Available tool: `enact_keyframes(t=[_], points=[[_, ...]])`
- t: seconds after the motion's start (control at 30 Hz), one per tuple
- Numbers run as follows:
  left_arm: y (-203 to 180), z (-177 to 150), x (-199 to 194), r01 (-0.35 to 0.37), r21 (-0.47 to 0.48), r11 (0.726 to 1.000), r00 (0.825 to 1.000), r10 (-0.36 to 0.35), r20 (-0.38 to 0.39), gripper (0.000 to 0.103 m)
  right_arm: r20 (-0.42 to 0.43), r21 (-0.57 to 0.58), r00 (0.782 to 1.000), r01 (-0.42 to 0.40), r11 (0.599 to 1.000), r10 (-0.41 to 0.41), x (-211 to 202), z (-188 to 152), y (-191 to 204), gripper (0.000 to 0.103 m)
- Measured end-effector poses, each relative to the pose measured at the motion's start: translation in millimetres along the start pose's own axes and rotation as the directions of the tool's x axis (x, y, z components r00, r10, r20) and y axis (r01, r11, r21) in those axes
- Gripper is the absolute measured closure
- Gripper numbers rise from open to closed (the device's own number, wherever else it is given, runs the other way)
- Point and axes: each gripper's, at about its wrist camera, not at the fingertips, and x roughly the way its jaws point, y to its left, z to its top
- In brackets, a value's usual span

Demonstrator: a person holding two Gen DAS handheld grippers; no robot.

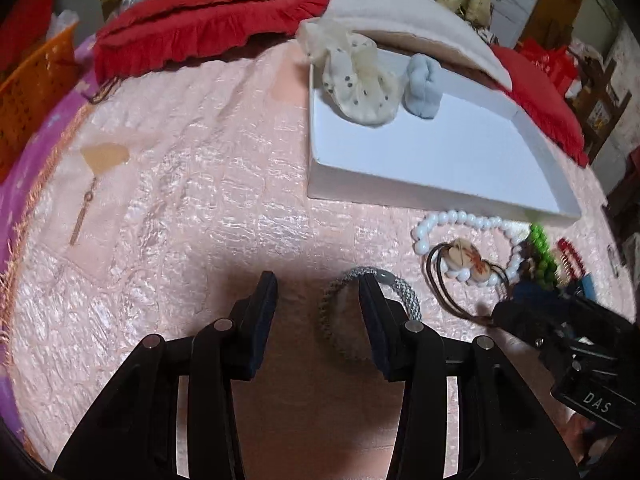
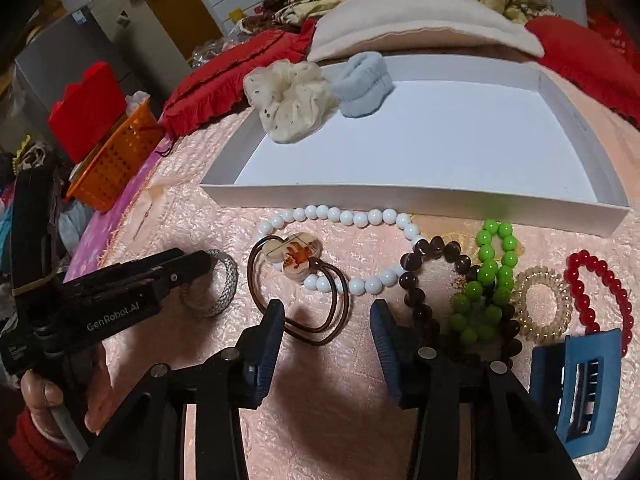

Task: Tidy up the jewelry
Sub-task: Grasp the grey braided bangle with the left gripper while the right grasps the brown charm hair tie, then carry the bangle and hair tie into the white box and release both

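Now | L hand-held gripper (image 2: 200, 264): "GenRobot.AI" | R hand-held gripper (image 1: 500, 314): "DAS"

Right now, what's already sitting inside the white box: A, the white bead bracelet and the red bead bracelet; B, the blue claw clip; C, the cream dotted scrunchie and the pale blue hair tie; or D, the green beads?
C: the cream dotted scrunchie and the pale blue hair tie lie in the far left corner of the white box, while the bead bracelets and clip lie on the bedspread in front of it.
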Motion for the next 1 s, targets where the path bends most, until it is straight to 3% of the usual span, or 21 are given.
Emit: enact_keyframes(t=[0.03, 0.1, 0.17, 0.37, 0.67, 0.87, 1.0], points=[[-4, -2, 1, -0.021, 0.021, 1.000, 1.000, 0.021, 0.007, 0.063, 0.008, -0.006, 1.000, 0.013, 1.000, -0.013, 1, 1, 2, 0.066], [-13, -8, -1, -0.068, 0.062, 0.996, 0.997, 0.066, 0.033, 0.097, 0.024, -0.019, 0.998, 0.053, 0.998, -0.053, 4, 0, 7, 0.079], [-18, -11, -3, -0.042, 0.067, 0.997, 0.999, 0.042, 0.013, 0.098, 0.026, -0.045, 0.997, 0.067, 0.997, -0.066, 6, -1, 12, 0.098], [-1, -8, -34, 0.029, 0.001, 1.000, 0.999, -0.029, 0.039, 0.098, 0.069, -0.025, 0.998, -0.006, 1.000, 0.007, -17, 6, 16, 0.098], [-2, 16, -97, 0.127, -0.018, 0.992, 0.984, -0.124, 0.132, 0.098, 0.190, -0.022, 0.977, -0.092, 0.996, 0.095, -83, 42, 22, 0.098], [-21, 44, -90, 0.154, -0.017, 0.988, 0.981, -0.151, 0.123, 0.098, 0.248, -0.037, 0.966, -0.062, 0.997, 0.069, -113, 73, 13, 0.098], [-51, 69, -69, 0.168, 0.008, 0.986, 0.980, -0.168, 0.104, 0.098, 0.250, -0.029, 0.968, 0.026, 0.999, -0.018, -107, 100, -9, 0.098]])
